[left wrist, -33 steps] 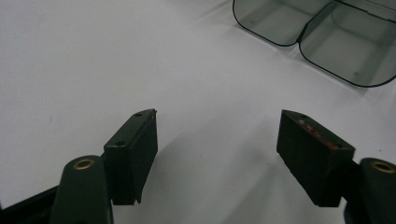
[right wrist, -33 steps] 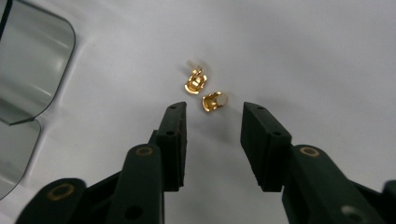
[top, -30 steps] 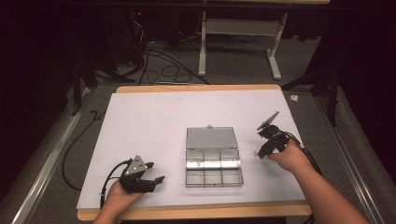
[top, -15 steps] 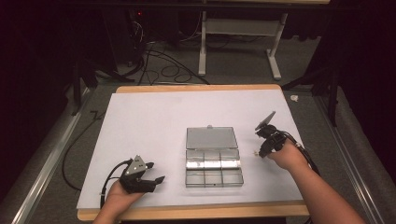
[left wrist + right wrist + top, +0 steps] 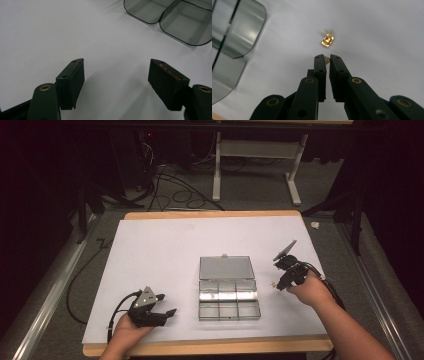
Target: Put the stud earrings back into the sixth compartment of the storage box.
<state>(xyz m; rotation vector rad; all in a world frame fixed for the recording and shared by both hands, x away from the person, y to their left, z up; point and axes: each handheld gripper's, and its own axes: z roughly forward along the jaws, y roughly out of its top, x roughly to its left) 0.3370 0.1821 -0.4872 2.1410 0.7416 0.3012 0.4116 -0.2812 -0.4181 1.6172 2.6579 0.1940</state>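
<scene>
the right gripper is standing with its two black jaws drawn almost together, and a small pale metal piece is sitting pinched between their tips; over the last moment those jaws have been closing, with that piece between them. just beyond the tips, a second small gold piece is lying on the white table cover, near the jaws but apart from them. in the high view the right gripper is pointing down at the cover just to the right of the clear plastic organiser box, with the person's right hand gripping it from behind and a tiny speck of the gold piece showing beside its tips. a curved corner of the box is showing at the left of the right gripper view.

the left gripper is holding its jaws wide apart with nothing between them, hovering over bare white cover, and two rounded compartments of the box are lying well ahead of it. in the high view the left gripper is resting low near the front edge of the table, well to the left of the box, held by the left hand.

the box is lying open in the middle of the cover, its lid folded flat away from the person and its six compartments facing up.
</scene>
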